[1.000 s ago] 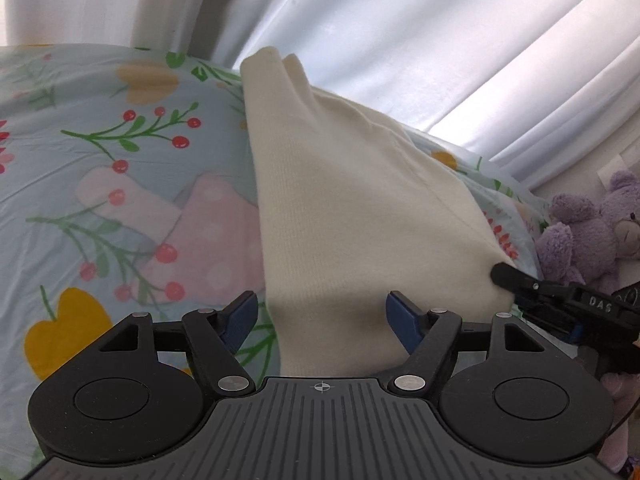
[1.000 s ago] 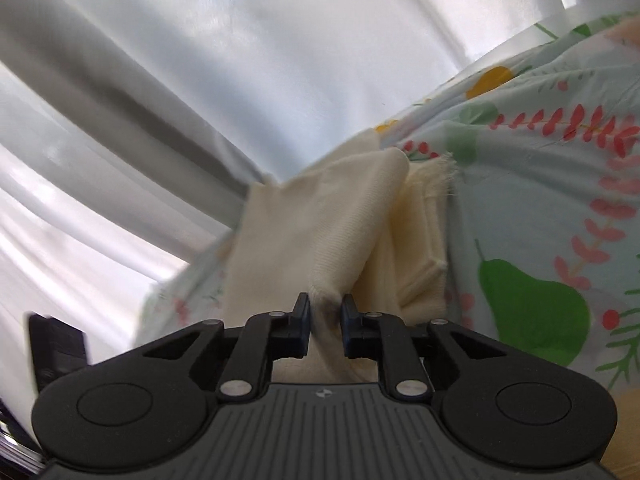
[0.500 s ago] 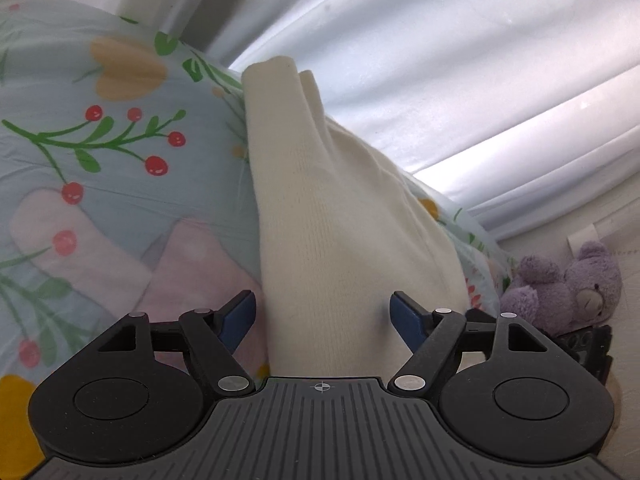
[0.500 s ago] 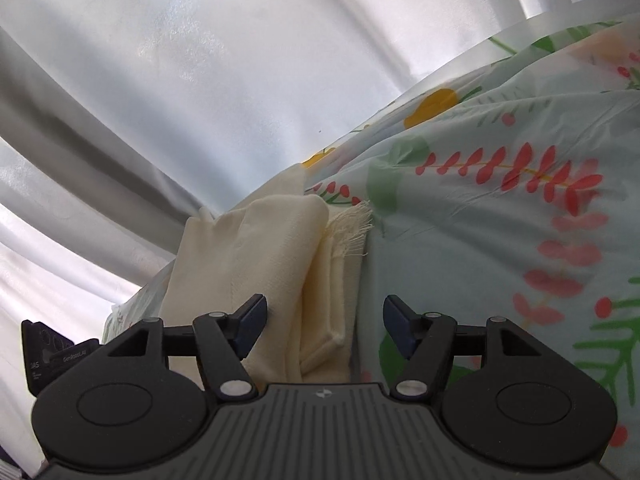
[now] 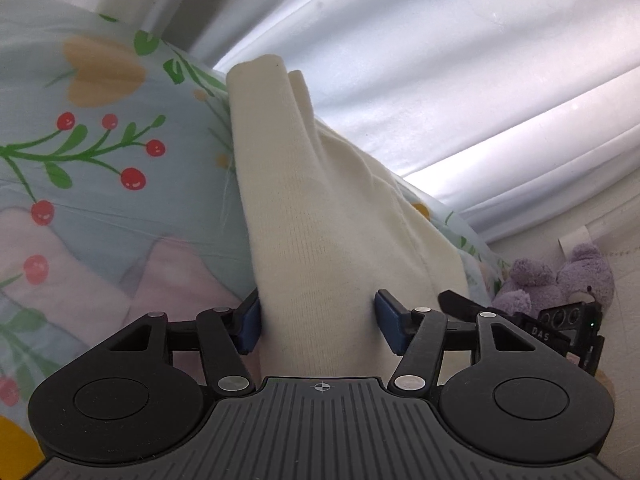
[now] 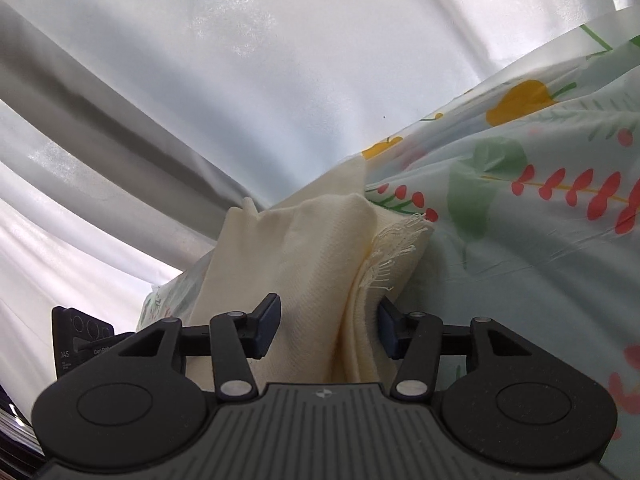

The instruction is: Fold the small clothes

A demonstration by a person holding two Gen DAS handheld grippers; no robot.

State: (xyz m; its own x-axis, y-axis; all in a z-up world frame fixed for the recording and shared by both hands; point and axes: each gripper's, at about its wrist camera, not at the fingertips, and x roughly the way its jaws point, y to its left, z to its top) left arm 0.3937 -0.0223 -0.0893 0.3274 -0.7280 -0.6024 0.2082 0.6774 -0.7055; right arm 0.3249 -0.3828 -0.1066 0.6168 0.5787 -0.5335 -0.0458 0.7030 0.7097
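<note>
A cream knit garment [image 5: 320, 216] lies folded on a floral sheet [image 5: 80, 152]. My left gripper [image 5: 318, 322] is open, its blue-padded fingers [image 5: 249, 322] set on either side of the garment's near end. In the right wrist view the same garment [image 6: 304, 264] shows layered folds and a frayed edge [image 6: 396, 248]. My right gripper [image 6: 326, 326] is open with the folded edge between its fingers. The right gripper also shows in the left wrist view [image 5: 560, 326] at the garment's far side.
White curtains [image 5: 440, 60] hang behind the bed. A purple teddy bear [image 5: 560, 276] sits at the right past the bed's edge. The sheet [image 6: 540, 240] carries fruit and berry prints. The left gripper's body [image 6: 84, 340] shows at the left in the right wrist view.
My right gripper opened and let go of the cream cloth, then its jaws narrowed a little around the fold. My left gripper moved in closer along the garment and its jaws narrowed slightly.
</note>
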